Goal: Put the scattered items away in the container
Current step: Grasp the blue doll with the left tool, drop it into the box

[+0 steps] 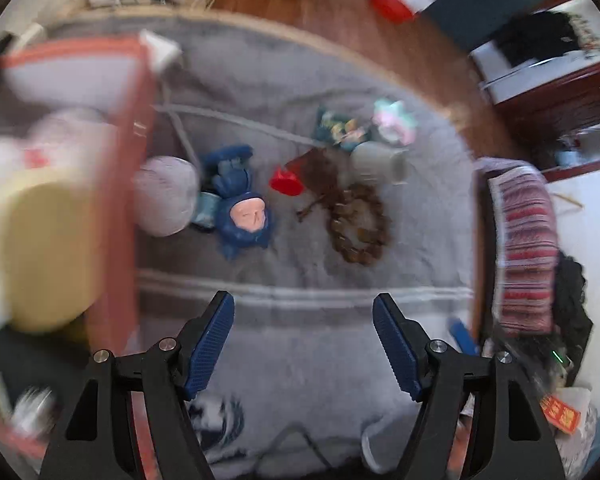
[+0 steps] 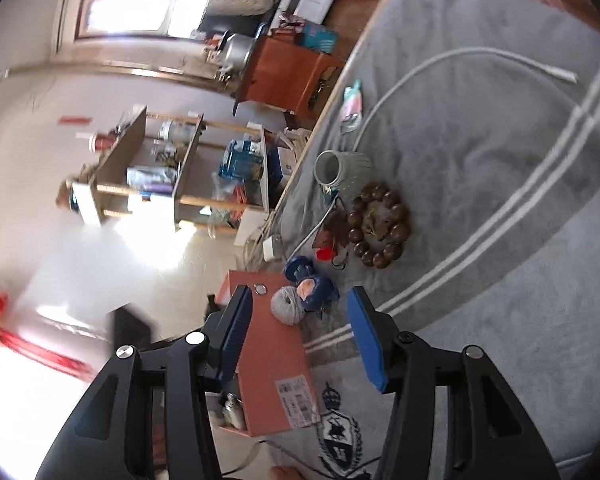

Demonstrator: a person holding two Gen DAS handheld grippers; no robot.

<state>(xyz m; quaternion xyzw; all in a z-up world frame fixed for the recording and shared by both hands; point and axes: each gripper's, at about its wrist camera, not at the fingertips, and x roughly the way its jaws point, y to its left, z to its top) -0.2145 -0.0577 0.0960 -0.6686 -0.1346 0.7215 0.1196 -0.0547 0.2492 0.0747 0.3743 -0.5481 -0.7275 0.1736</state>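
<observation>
We look down through the left gripper (image 1: 303,344), whose blue ribbed pads stand wide apart with only the grey fleece blanket (image 1: 300,80) between them. The right gripper (image 2: 300,336) has its jaws parted to a middling gap; its pads clamp nothing, though the wall of the orange cardboard box (image 2: 274,364) shows just behind the left pad.

That box (image 1: 116,184) is the container. In the left wrist view it stands at the left edge, badly blurred, with pale rounded things inside that we cannot identify. Just right of its wall lies a grey ball of yarn (image 1: 166,196), touching a blue-robed figurine with a pale face (image 1: 240,204) that lies on its back. Further right, near the middle of the blanket, a small red plastic piece (image 1: 286,182) sits beside a dark reddish-brown pouch (image 1: 320,168). A ring of brown wooden beads (image 1: 358,224) lies just near of the pouch. A grey ribbed ceramic cup (image 1: 376,164) lies on its side at the far edge of the beads. Beyond it are a dark printed packet (image 1: 340,128) and a pastel pink-and-mint soft toy (image 1: 394,122). A white cable (image 2: 420,76) curves across the blanket.

In the right wrist view the yarn ball (image 2: 287,305) and figurine (image 2: 312,286) lie against the box's right wall.
</observation>
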